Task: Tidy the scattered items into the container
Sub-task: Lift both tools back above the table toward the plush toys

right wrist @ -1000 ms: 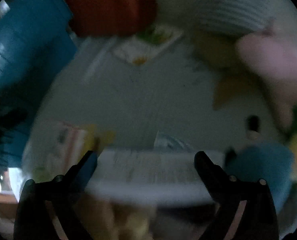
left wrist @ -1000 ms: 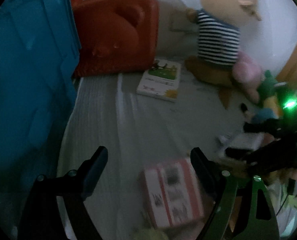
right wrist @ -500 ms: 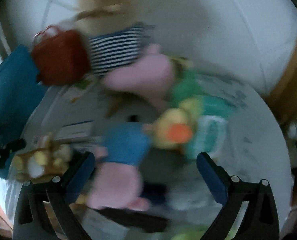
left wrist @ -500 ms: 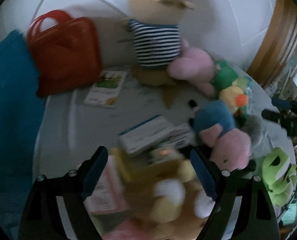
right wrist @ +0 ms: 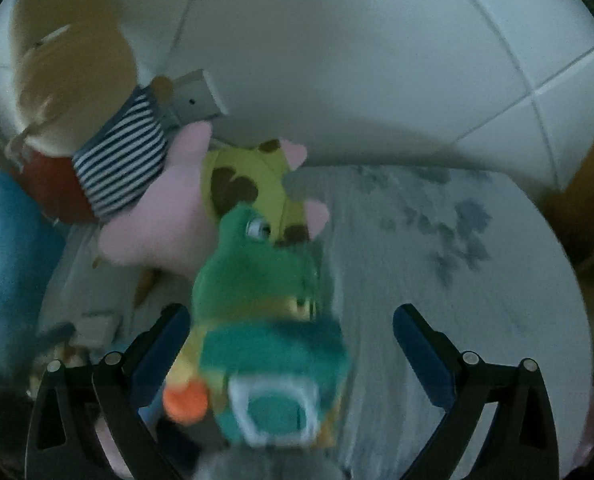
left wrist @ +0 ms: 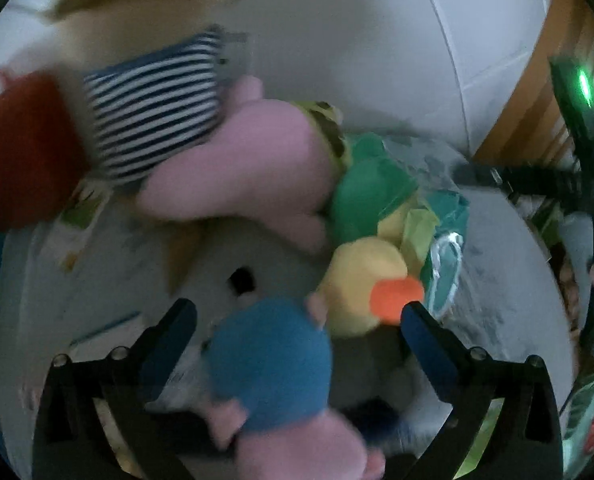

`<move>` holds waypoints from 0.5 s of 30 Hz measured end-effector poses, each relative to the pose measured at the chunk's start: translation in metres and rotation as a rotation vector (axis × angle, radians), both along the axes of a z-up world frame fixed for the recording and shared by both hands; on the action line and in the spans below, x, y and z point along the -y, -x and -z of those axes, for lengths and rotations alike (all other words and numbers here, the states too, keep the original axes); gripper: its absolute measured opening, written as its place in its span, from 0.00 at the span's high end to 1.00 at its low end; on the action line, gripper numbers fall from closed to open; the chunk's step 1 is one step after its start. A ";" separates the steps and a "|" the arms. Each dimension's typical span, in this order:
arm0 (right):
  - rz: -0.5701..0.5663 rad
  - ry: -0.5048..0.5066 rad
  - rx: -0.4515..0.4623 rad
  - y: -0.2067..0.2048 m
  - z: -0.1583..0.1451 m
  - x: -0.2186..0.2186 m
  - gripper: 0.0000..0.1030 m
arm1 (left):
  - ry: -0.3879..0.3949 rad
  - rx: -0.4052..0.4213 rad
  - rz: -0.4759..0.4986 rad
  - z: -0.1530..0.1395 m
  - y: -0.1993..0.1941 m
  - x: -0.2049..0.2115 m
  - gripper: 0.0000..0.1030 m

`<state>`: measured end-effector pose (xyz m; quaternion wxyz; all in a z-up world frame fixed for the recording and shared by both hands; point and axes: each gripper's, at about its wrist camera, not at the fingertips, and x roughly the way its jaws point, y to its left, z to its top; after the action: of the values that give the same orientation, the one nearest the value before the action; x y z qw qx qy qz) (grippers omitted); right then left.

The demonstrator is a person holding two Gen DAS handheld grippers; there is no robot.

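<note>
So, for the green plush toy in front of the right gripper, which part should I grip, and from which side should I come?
Probably grip the green plush toy across its rounded upper body, coming straight ahead from the near side. The right gripper is open, and the toy's soft bulge sits toward its left finger, so shift slightly left first. The teal base with the white frame looks wider.

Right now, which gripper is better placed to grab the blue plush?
Left, probably. The left gripper is open with the blue plush right between its fingers. The right gripper is open over the green plush instead.
</note>
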<state>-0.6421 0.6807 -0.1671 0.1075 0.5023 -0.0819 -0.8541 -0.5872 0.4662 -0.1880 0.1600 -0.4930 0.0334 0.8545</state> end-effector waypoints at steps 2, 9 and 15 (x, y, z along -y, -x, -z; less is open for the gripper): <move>-0.029 0.039 0.018 0.025 0.012 0.005 0.00 | 0.029 0.021 0.019 0.020 0.014 -0.016 0.00; -0.107 0.294 0.301 0.042 0.098 0.025 0.01 | 0.074 0.107 0.063 0.049 0.009 -0.009 0.04; -0.331 0.178 0.310 -0.045 0.064 0.077 0.03 | 0.128 0.099 0.084 0.035 -0.052 0.018 0.05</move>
<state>-0.5973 0.6033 -0.2306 0.2762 0.6226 -0.0890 -0.7268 -0.5354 0.4482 -0.2233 0.1653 -0.5421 0.1005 0.8177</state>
